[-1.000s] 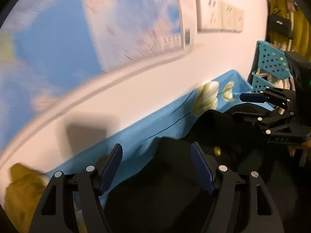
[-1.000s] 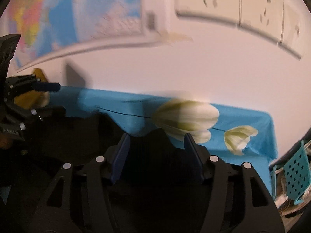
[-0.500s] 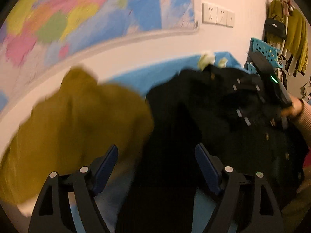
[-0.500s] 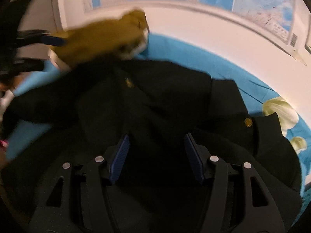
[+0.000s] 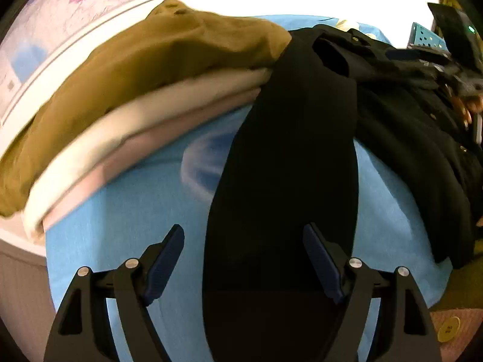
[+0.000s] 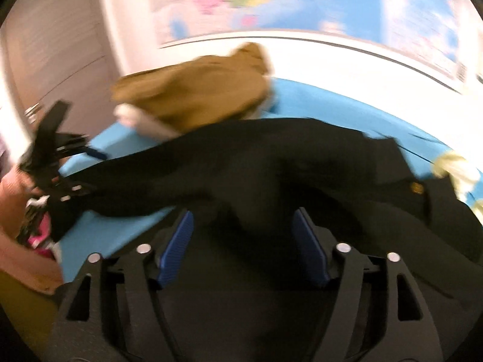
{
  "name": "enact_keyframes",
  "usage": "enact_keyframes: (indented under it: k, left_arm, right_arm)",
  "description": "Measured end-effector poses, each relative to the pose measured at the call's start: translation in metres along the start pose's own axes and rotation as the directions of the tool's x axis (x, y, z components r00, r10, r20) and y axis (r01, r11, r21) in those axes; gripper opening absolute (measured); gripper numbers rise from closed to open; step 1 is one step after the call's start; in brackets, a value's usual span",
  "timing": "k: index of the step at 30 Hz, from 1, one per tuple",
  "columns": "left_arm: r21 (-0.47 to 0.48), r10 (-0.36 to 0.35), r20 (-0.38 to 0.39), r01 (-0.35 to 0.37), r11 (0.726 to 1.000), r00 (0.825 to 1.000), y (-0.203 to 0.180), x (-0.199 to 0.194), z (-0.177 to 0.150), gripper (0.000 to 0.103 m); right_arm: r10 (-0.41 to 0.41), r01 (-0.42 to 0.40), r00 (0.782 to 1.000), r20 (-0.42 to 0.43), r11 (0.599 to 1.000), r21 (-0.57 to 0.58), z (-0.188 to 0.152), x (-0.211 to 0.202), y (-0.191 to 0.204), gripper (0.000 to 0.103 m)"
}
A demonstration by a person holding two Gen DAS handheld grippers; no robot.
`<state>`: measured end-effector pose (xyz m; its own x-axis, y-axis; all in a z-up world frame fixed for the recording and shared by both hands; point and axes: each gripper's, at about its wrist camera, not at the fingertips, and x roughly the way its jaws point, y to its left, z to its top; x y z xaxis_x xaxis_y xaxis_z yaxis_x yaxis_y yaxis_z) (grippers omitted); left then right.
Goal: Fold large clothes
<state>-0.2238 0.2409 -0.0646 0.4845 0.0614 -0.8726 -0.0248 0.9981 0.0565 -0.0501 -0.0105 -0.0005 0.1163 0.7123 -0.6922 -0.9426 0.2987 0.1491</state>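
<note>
A black coat (image 6: 271, 157) with gold buttons lies spread on the blue bedsheet (image 5: 120, 211). One long sleeve (image 5: 286, 150) runs out from its body down between the fingers of my left gripper (image 5: 244, 229), which is open, its blue pads clear of the cloth on both sides. In the right wrist view that gripper (image 6: 75, 147) sits at the sleeve's far left end. My right gripper (image 6: 243, 212) hovers over the coat's body; its jaws are opening, with black cloth below them and nothing pinched. It shows blurred at the upper right (image 5: 416, 55).
A stack of folded clothes (image 5: 151, 60), mustard on top of cream and pink, sits on the sheet by the wall, touching the sleeve. A map (image 6: 302, 0) hangs above. A teal basket (image 5: 425, 34) stands far right. A person's hand (image 5: 465, 105) holds the right gripper.
Both views swung from the wall down to the bed. The left gripper travelled out along the sleeve, past the folded stack. The right gripper's jaws spread wider over the coat.
</note>
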Motion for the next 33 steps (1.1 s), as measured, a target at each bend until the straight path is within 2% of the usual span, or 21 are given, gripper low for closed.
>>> enact_keyframes:
  k: [3, 4, 5, 7, 8, 10, 13, 15, 16, 19, 20, 23, 24, 25, 26, 28, 29, 30, 31, 32, 33]
  left_arm:
    - [0.002, -0.008, 0.004, 0.008, 1.0, 1.0, 0.001, -0.008, -0.013, 0.062]
    - [0.007, -0.019, 0.016, 0.019, 1.0, 1.0, 0.0, -0.011, -0.018, 0.039]
    - [0.015, -0.038, 0.026, 0.037, 0.999, 0.999, -0.002, -0.014, -0.023, 0.022]
    - [0.044, -0.04, 0.044, 0.039, 0.998, 0.998, -0.01, -0.022, -0.031, 0.005]
    - [0.046, -0.051, 0.061, 0.048, 0.998, 0.997, -0.013, -0.027, -0.033, 0.004]
    - [0.032, -0.102, 0.123, 0.099, 0.995, 0.987, -0.015, -0.044, -0.033, 0.003]
    - [0.016, -0.205, 0.243, 0.208, 0.978, 0.948, -0.018, -0.076, -0.022, 0.003]
    - [0.033, -0.256, 0.291, 0.258, 0.966, 0.922, -0.024, -0.088, -0.009, 0.003]
    - [0.047, -0.273, 0.308, 0.272, 0.961, 0.911, -0.029, -0.091, 0.0, 0.003]
    - [0.093, -0.307, 0.333, 0.293, 0.952, 0.892, -0.057, -0.089, 0.026, 0.003]
    - [0.096, -0.321, 0.328, 0.307, 0.947, 0.888, -0.064, -0.085, 0.033, 0.003]
    - [0.102, -0.376, 0.303, 0.363, 0.926, 0.876, -0.075, -0.074, 0.047, 0.003]
    - [0.101, -0.411, 0.29, 0.399, 0.911, 0.864, -0.081, -0.069, 0.053, 0.003]
    - [0.102, -0.424, 0.285, 0.412, 0.905, 0.86, -0.083, -0.065, 0.057, 0.003]
    - [0.103, -0.43, 0.283, 0.418, 0.903, 0.858, -0.087, -0.064, 0.061, 0.003]
    - [0.113, -0.431, 0.289, 0.417, 0.902, 0.855, -0.096, -0.068, 0.07, 0.004]
    - [0.108, -0.432, 0.298, 0.42, 0.901, 0.851, -0.097, -0.072, 0.076, 0.006]
    - [0.1, -0.442, 0.329, 0.434, 0.895, 0.835, -0.095, -0.08, 0.085, 0.012]
    - [0.107, -0.456, 0.373, 0.451, 0.886, 0.808, -0.09, -0.089, 0.091, 0.029]
    - [0.115, -0.455, 0.436, 0.453, 0.884, 0.776, -0.085, -0.1, 0.095, 0.055]
    - [0.122, -0.447, 0.513, 0.453, 0.883, 0.733, -0.077, -0.113, 0.1, 0.068]
  right_arm:
    - [0.098, -0.099, 0.994, -0.039, 0.995, -0.031, -0.004, 0.02, 0.032, 0.072]
    - [0.121, -0.123, 0.991, -0.05, 0.991, -0.045, -0.005, 0.026, 0.043, 0.072]
    - [0.136, -0.139, 0.989, -0.054, 0.989, -0.055, -0.005, 0.032, 0.049, 0.072]
    - [0.189, -0.194, 0.98, -0.068, 0.977, -0.082, -0.009, 0.038, 0.067, 0.072]
    - [0.203, -0.208, 0.977, -0.07, 0.974, -0.086, -0.01, 0.042, 0.073, 0.072]
    - [0.257, -0.261, 0.964, -0.071, 0.963, -0.061, -0.013, 0.045, 0.079, 0.072]
    - [0.357, -0.357, 0.934, -0.027, 0.934, -0.012, -0.014, 0.042, 0.085, 0.072]
    - [0.439, -0.439, 0.899, 0.005, 0.899, 0.003, -0.015, 0.043, 0.095, 0.074]
    - [0.495, -0.495, 0.869, 0.017, 0.869, 0.013, -0.016, 0.042, 0.101, 0.078]
    - [0.556, -0.557, 0.83, 0.037, 0.83, 0.034, -0.02, 0.045, 0.121, 0.082]
    - [0.555, -0.556, 0.831, 0.038, 0.83, 0.036, -0.022, 0.047, 0.125, 0.082]
    - [0.47, -0.475, 0.878, 0.09, 0.879, 0.041, -0.023, 0.051, 0.133, 0.08]
    - [0.439, -0.449, 0.89, 0.127, 0.891, 0.069, -0.02, 0.053, 0.131, 0.077]
    - [0.432, -0.448, 0.888, 0.157, 0.889, 0.091, -0.019, 0.052, 0.129, 0.062]
    - [0.445, -0.469, 0.875, 0.192, 0.877, 0.108, -0.016, 0.05, 0.125, 0.042]
    - [0.424, -0.453, 0.875, 0.235, 0.888, 0.083, -0.012, 0.032, 0.119, 0.016]
    - [0.413, -0.444, 0.873, 0.259, 0.893, 0.071, -0.009, 0.016, 0.111, 0.008]
    - [0.409, -0.445, 0.867, 0.284, 0.893, 0.072, -0.006, 0.0, 0.102, 0.007]
    - [0.4, -0.441, 0.862, 0.311, 0.895, 0.071, -0.003, -0.018, 0.092, 0.006]
    - [0.383, -0.427, 0.86, 0.337, 0.902, 0.066, -0.002, -0.035, 0.083, 0.006]
    - [0.349, -0.399, 0.858, 0.377, 0.915, 0.063, 0.002, -0.061, 0.069, 0.006]
